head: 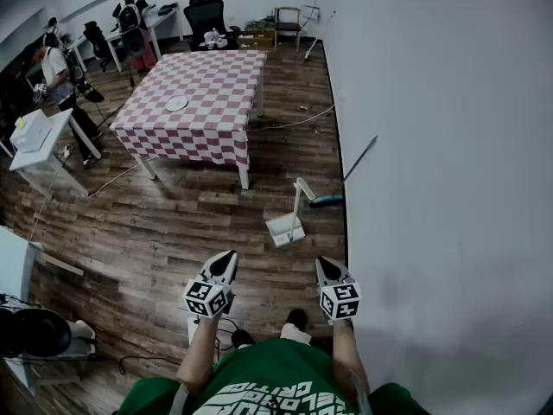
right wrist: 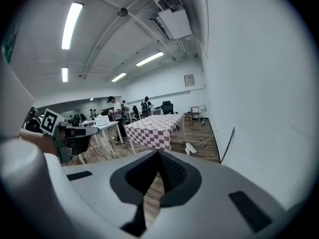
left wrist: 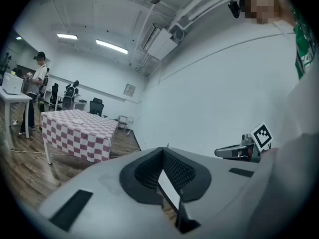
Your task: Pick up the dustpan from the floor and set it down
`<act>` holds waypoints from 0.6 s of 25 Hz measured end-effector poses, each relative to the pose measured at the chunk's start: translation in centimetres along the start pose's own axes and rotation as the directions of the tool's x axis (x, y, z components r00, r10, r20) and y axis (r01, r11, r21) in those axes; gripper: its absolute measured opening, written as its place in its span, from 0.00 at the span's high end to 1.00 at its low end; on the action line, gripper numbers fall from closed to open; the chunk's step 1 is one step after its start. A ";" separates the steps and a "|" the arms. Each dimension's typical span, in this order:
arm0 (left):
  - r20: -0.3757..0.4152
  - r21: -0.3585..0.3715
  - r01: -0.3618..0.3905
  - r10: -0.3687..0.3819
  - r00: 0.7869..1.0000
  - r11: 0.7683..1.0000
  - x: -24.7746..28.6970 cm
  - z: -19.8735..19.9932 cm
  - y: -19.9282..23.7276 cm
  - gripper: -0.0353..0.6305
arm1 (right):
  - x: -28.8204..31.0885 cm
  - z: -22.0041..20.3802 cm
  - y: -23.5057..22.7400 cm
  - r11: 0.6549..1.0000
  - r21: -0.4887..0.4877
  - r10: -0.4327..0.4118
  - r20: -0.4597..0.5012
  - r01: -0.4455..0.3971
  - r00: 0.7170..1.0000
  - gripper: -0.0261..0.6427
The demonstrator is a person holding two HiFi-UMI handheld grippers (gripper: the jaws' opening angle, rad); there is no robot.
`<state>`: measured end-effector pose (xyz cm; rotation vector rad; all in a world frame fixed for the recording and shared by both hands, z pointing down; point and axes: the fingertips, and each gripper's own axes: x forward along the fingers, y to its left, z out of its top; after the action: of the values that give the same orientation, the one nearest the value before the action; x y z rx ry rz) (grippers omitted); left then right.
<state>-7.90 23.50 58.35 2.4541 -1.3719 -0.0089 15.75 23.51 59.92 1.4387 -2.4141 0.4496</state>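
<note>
A white dustpan stands on the wood floor near the wall, its long handle upright. In the right gripper view the dustpan is small and far ahead. My left gripper and right gripper hang side by side above the floor, short of the dustpan and apart from it. Both look shut with nothing held. In the left gripper view the jaws meet at the tips, and a white strip shows through the gap behind them. In the right gripper view the tips also meet, with bare floor behind.
A broom leans on the white wall just past the dustpan. A table with a red checked cloth stands further off, a cable beside it. Desks, chairs and people are at the back left.
</note>
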 end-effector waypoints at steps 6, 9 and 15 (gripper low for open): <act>-0.003 0.005 -0.003 0.003 1.000 1.000 3.8 0.1 -1.0 0.94 | 0.9 0.5 -3.7 1.000 -0.003 0.009 -0.011 -0.009 1.000 0.95; -0.004 0.008 -0.005 0.005 1.000 1.000 5.7 0.3 -1.6 0.94 | 1.3 0.9 -5.4 1.000 -0.007 0.012 -0.014 -0.012 1.000 0.95; 0.002 0.009 -0.021 0.021 1.000 1.000 9.3 0.7 -3.0 0.94 | 2.2 1.4 -8.8 0.999 -0.034 0.019 -0.029 -0.020 0.999 0.95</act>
<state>-0.60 17.02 58.23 2.4477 -1.4020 0.0000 22.43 17.20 60.60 1.3870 -2.4034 0.4284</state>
